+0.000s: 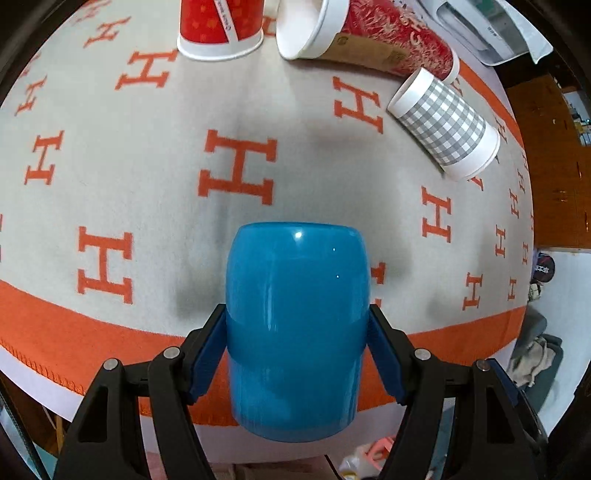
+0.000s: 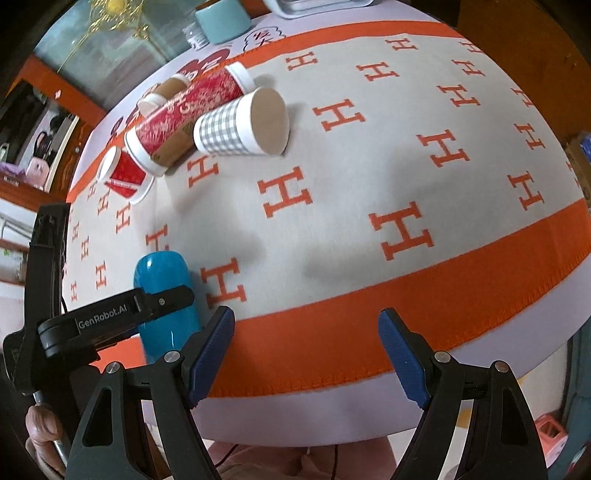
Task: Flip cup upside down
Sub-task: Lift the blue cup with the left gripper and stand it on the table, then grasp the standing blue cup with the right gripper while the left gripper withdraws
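Observation:
My left gripper point(image 1: 297, 325) is shut on a glossy blue cup point(image 1: 297, 325), its blue pads pressing both sides. The cup is held above the near edge of the table, its closed rounded end pointing away from the camera. In the right wrist view the same blue cup point(image 2: 162, 273) shows at the lower left, clamped by the left gripper's black finger point(image 2: 162, 301). My right gripper point(image 2: 306, 350) is open and empty, jaws wide apart, over the orange border of the cloth at the table's front edge.
A grey cloth with orange H letters point(image 1: 236, 170) covers the table. At the far side a red paper cup point(image 1: 221, 29) stands upside down. A long red cup point(image 1: 369, 33) and a grey checked cup point(image 1: 443, 122) lie on their sides. A teal container point(image 2: 221, 18) stands beyond.

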Available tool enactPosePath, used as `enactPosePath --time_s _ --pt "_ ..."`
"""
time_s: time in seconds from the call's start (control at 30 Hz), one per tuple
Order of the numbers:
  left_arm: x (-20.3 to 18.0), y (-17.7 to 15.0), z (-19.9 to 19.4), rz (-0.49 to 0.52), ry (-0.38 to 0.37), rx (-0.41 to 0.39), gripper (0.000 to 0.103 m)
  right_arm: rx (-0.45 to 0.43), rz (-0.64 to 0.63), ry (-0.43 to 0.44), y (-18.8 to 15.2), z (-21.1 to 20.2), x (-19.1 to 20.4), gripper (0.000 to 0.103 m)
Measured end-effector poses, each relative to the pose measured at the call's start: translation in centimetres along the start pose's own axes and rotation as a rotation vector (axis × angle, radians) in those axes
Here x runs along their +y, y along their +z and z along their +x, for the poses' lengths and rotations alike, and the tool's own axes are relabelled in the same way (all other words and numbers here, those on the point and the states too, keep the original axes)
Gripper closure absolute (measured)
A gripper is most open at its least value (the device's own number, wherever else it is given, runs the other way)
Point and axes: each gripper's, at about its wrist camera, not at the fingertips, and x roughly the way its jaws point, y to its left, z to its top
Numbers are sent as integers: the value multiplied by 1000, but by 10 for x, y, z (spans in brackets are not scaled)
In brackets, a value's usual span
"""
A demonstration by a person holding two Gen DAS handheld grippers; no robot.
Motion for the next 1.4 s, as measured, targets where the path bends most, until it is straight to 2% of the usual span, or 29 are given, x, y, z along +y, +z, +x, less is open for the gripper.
enactPosePath --time_s 0.07,0.17,0.23,0.5,0.63,1.0,1.13,1.3,1.4 --pt "-1 -3 1 -3 0 -14 31 7 -16 2 -1 2 0 21" --pt "-1 -6 -4 -9 -19 -29 23 9 -39 3 -1 2 -1 21" --pt "-2 -7 -12 -2 -6 -53 18 10 -55 6 0 1 -1 21" --pt "-9 -7 -34 9 -3 -76 17 12 -102 21 0 -3 0 21" --pt "-10 -15 -51 39 15 -113 17 6 -122 35 2 -6 3 21" --pt "13 -37 -124 119 104 -308 17 29 -193 116 8 -13 35 21" --pt "25 -39 -142 150 95 -393 17 62 -195 170 11 -14 53 21" --pt "49 -33 -152 148 34 -382 17 103 -173 222 14 -8 75 21" --pt "60 -27 -150 140 36 -347 17 143 -154 237 16 1 84 21"
